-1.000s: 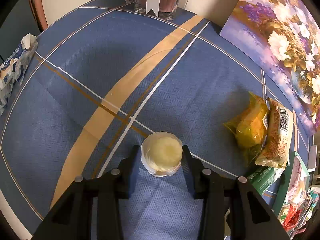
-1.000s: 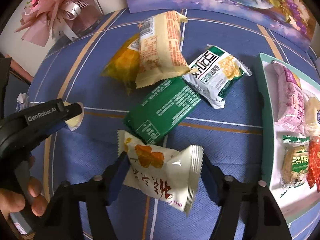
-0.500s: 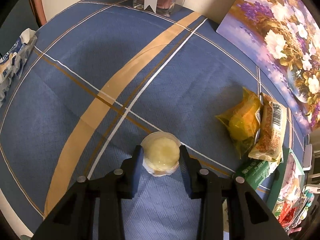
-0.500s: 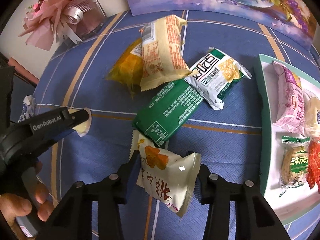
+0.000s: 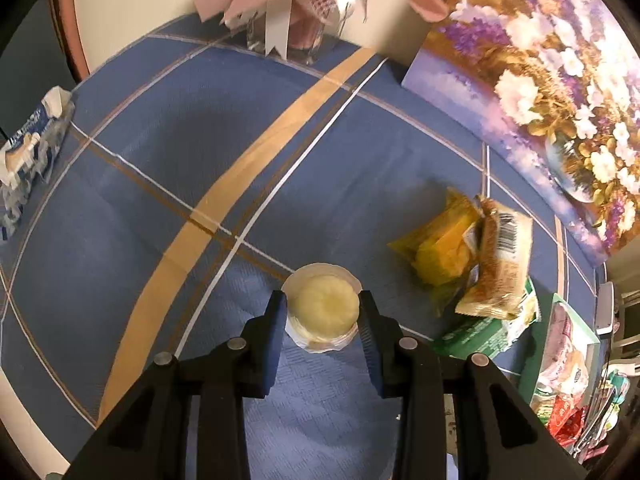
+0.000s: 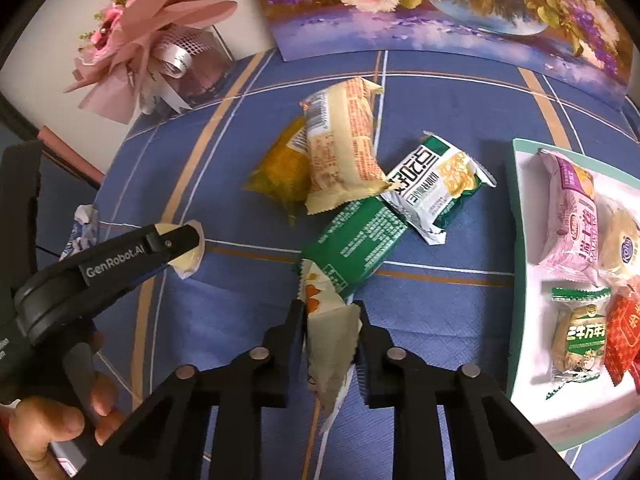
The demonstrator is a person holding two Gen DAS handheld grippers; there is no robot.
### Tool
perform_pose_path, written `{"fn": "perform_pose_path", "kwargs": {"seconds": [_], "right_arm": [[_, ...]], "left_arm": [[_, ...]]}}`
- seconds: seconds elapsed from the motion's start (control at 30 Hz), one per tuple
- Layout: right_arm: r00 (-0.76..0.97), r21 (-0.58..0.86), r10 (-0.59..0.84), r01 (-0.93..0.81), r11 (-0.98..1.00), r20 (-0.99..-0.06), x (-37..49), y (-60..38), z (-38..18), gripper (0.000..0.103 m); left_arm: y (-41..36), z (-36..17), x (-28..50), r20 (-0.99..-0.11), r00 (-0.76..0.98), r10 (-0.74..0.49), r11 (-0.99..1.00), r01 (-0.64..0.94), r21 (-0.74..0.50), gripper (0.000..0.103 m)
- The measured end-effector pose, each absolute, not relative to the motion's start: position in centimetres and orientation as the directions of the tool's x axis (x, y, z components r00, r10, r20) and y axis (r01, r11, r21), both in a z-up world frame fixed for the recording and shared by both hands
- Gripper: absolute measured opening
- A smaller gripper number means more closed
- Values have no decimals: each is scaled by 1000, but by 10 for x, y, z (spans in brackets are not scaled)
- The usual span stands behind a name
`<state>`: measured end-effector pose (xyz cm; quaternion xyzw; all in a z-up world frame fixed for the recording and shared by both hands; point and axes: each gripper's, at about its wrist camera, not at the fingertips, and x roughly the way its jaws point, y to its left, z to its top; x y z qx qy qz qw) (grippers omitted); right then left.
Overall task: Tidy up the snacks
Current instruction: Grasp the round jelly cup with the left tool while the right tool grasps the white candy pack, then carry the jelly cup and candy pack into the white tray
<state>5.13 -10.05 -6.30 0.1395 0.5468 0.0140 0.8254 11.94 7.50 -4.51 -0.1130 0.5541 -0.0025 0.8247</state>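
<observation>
- Low centre, the right gripper (image 6: 330, 320) has just been closing and now pinches the white snack packet (image 6: 330, 336); lift straight, clearing the green packet (image 6: 356, 244) touching it.
- The left gripper (image 5: 322, 312) clamps the jelly cup (image 5: 322, 306); keep it level.
- Right edge: the tray (image 6: 520, 240), already holding snacks.
- Mid-frame, loose packets lie piled.

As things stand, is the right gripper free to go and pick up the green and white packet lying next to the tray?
Probably not yet. The right gripper is shut on a cream packet, so its jaws are occupied. The green and white packet itself lies uncovered on the tablecloth, beside the tray.
</observation>
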Motion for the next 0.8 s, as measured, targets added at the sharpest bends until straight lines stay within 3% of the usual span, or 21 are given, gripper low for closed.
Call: {"fn": "perform_pose_path", "kwargs": {"seconds": [0.8], "right_arm": [[613,338,144,212,917,-777,19,-166,15,19]], "left_arm": [[34,21,96,-835,533,-136,987,3,-159,37]]}}
